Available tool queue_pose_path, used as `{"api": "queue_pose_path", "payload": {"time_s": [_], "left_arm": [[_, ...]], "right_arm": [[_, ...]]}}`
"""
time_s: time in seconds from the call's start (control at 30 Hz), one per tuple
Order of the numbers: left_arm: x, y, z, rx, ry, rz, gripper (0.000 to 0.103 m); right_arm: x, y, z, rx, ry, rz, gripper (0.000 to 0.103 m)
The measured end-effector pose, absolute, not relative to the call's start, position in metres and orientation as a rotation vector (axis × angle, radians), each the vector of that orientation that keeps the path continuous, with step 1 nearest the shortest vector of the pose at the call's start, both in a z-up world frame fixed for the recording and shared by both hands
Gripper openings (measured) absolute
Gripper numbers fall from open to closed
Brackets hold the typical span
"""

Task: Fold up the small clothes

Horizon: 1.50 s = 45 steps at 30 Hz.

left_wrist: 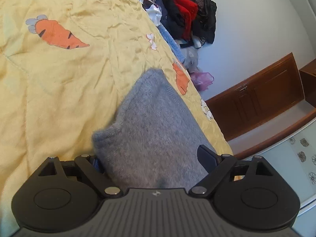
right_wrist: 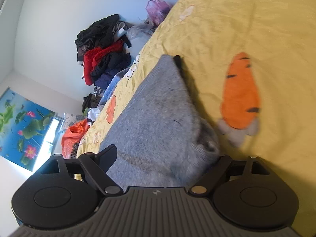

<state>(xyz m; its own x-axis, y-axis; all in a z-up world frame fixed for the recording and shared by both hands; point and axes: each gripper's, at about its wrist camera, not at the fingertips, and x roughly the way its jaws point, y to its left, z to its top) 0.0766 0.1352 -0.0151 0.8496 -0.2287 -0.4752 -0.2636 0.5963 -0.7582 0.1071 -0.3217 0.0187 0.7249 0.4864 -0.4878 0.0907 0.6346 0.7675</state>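
A fuzzy grey knitted garment (left_wrist: 150,130) lies folded on a bed under a yellow carrot-print quilt (left_wrist: 59,98), its knit dense and slightly pilled, with a ribbed edge at the far end. The left hand-held gripper (left_wrist: 152,158) stands with jaws spread wide, the garment between them but no pad pressing on it. The right hand-held gripper (right_wrist: 164,154) is likewise spread, the grey knit (right_wrist: 158,118) between its fingers; whether the right-side finger touches it cannot be told. Only the right wrist view shows a lotus-print blind (right_wrist: 23,122) and an orange bag (right_wrist: 73,136); only the left shows a wooden cabinet (left_wrist: 266,90). Beyond the garment a clothes heap (left_wrist: 183,13) lines the wall. The garment's long axis runs away from both grippers, narrowing toward its far end.
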Motion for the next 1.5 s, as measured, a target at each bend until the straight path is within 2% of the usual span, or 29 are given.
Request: {"api": "queue_pose_path", "payload": {"time_s": [0.03,0.07,0.1,0.13,0.17,0.2,0.23,0.27,0.3,0.4,0.6,0.8,1.07,1.17,1.2,1.27,1.3,1.33,1.37,1.4,1.43,1.5], "left_arm": [[0.077,0.134,-0.015,-0.949,0.577,0.034,0.089],[0.076,0.133,-0.014,-0.952,0.581,0.041,0.087],[0.075,0.133,-0.015,-0.958,0.583,0.037,0.082],[0.074,0.133,-0.017,-0.970,0.588,0.033,0.060],[0.074,0.134,-0.021,-0.984,0.609,0.030,0.044],[0.077,0.135,-0.026,-0.990,0.648,0.041,0.022],[0.078,0.136,-0.032,-0.994,0.672,0.053,0.010],[0.078,0.138,-0.034,-0.998,0.670,0.052,0.009],[0.079,0.138,-0.034,-0.993,0.673,0.054,0.007],[0.078,0.136,-0.022,-0.937,0.673,0.057,0.005],[0.055,0.138,0.015,-0.887,0.618,-0.035,0.004],[-0.007,0.150,0.035,-0.854,0.634,-0.110,0.004],[-0.108,0.155,0.020,-0.767,0.803,-0.073,0.005],[-0.116,0.149,0.013,-0.608,0.841,-0.072,0.008],[-0.117,0.146,0.011,-0.535,0.861,-0.080,0.010],[-0.122,0.150,0.013,-0.437,0.898,-0.084,0.018],[-0.126,0.157,0.019,-0.417,0.901,-0.077,0.031],[-0.131,0.165,0.028,-0.398,0.876,-0.051,0.043],[-0.135,0.175,0.040,-0.371,0.819,-0.006,0.051],[-0.138,0.183,0.052,-0.347,0.747,0.042,0.073],[-0.137,0.189,0.064,-0.328,0.666,0.091,0.090],[-0.117,0.192,0.078,-0.290,0.571,0.145,0.091]], "right_arm": [[0.111,-0.317,0.019,0.852,0.744,0.245,0.082],[0.114,-0.311,0.018,0.838,0.745,0.236,0.076],[0.117,-0.308,0.017,0.834,0.752,0.234,0.073],[0.118,-0.306,0.015,0.831,0.754,0.238,0.068],[0.118,-0.305,0.013,0.832,0.750,0.238,0.055],[0.119,-0.307,0.010,0.842,0.756,0.232,0.044],[0.120,-0.312,0.003,0.864,0.777,0.235,0.025],[0.122,-0.315,-0.005,0.892,0.795,0.229,0.016],[0.123,-0.318,-0.010,0.915,0.787,0.228,0.014],[0.120,-0.319,-0.007,0.922,0.774,0.239,0.017],[0.100,-0.314,0.029,0.836,0.734,0.334,0.015],[0.047,-0.328,0.057,0.804,0.754,0.437,0.015],[-0.058,-0.345,0.050,0.880,0.897,0.485,0.015],[-0.078,-0.343,0.034,0.891,0.957,0.453,0.016],[-0.079,-0.342,0.030,0.876,0.975,0.436,0.020],[-0.080,-0.342,0.027,0.801,1.036,0.335,0.038],[-0.081,-0.346,0.031,0.788,1.034,0.343,0.043],[-0.083,-0.353,0.040,0.772,1.019,0.340,0.056],[-0.084,-0.360,0.053,0.729,0.981,0.325,0.065],[-0.084,-0.367,0.068,0.667,0.927,0.312,0.067],[-0.081,-0.372,0.081,0.607,0.873,0.301,0.067],[-0.061,-0.378,0.101,0.517,0.808,0.281,0.067]]}}
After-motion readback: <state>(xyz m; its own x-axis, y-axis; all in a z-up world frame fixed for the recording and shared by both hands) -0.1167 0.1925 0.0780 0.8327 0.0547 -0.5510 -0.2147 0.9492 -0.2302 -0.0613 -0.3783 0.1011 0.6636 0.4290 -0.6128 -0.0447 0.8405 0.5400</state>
